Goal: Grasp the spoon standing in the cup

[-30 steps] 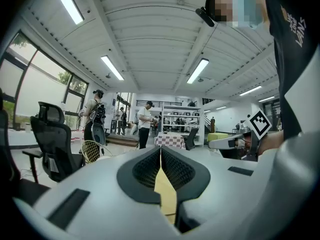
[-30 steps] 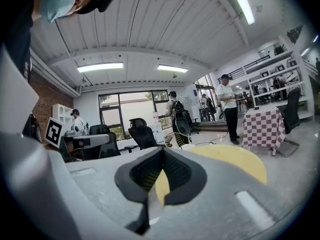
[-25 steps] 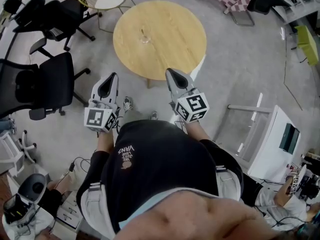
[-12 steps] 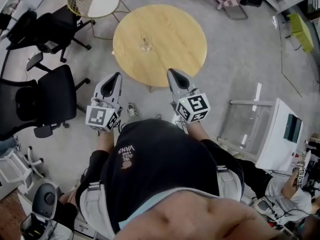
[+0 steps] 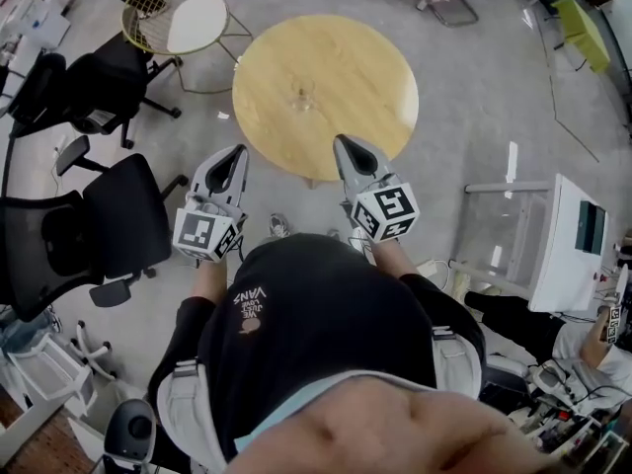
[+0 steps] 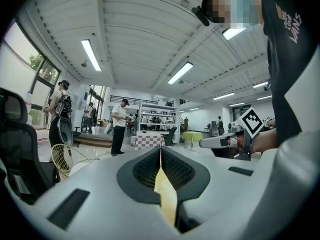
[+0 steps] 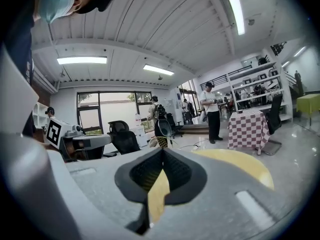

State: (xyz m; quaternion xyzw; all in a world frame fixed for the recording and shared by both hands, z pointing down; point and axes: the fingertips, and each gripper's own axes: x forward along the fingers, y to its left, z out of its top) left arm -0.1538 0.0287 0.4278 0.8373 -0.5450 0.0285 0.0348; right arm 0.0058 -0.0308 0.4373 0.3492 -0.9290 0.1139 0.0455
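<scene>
Round wooden surface lies ahead of the person, below head height. Clear cup stands on it, a little left of the surface's centre. Spoon shows only as a thin sliver rising from the cup; no detail readable.

Left gripper held off the surface's near-left edge, over the floor, well apart from the cup. Its own view: jaws pressed together at the tips, nothing between them.

Right gripper sits at the surface's near edge, tip just over the rim, also well short of the cup. Its own view: jaws closed tip to tip, empty; the surface shows yellow just beyond them.

Black office chairs left of the surface. Wire chair with white seat off its far-left side. White cabinet to its right.
</scene>
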